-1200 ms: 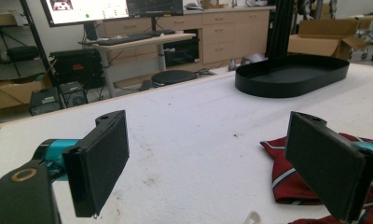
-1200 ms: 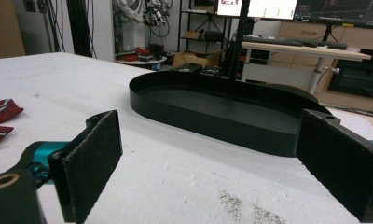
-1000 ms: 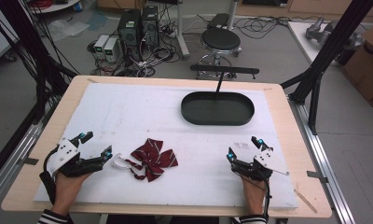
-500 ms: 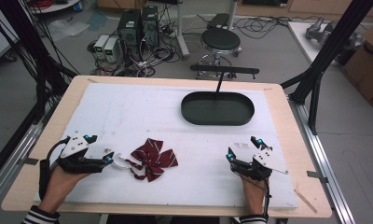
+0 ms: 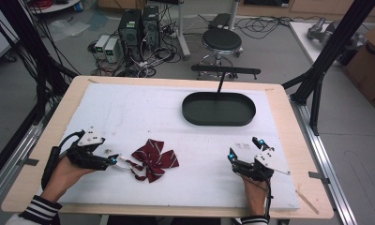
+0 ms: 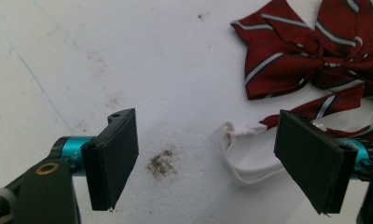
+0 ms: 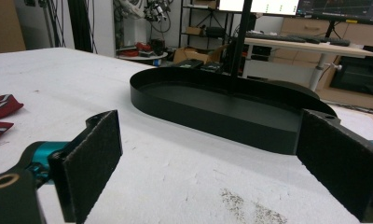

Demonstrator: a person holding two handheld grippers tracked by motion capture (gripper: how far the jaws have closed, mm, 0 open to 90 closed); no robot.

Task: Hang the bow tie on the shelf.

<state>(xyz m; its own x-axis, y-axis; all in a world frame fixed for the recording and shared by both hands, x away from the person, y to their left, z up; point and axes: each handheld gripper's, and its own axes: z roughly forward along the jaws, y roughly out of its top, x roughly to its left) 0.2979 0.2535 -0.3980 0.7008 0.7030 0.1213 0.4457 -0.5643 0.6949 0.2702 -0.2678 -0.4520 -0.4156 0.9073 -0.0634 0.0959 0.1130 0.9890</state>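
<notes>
High view: the left claw sits at the table's near-left edge, its jaws just narrowing beside the bow tie; nothing lifted yet. The right claw rests released near the near-right edge.

Left gripper view: soft striped maroon fabric, white elastic strap between the parted, ungripping pads.

Right gripper view: smooth black oval tray ahead, jaws wide.

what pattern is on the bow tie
Dark red with thin white-grey diagonal stripes; the bow tie shows best in the left gripper view.
</notes>
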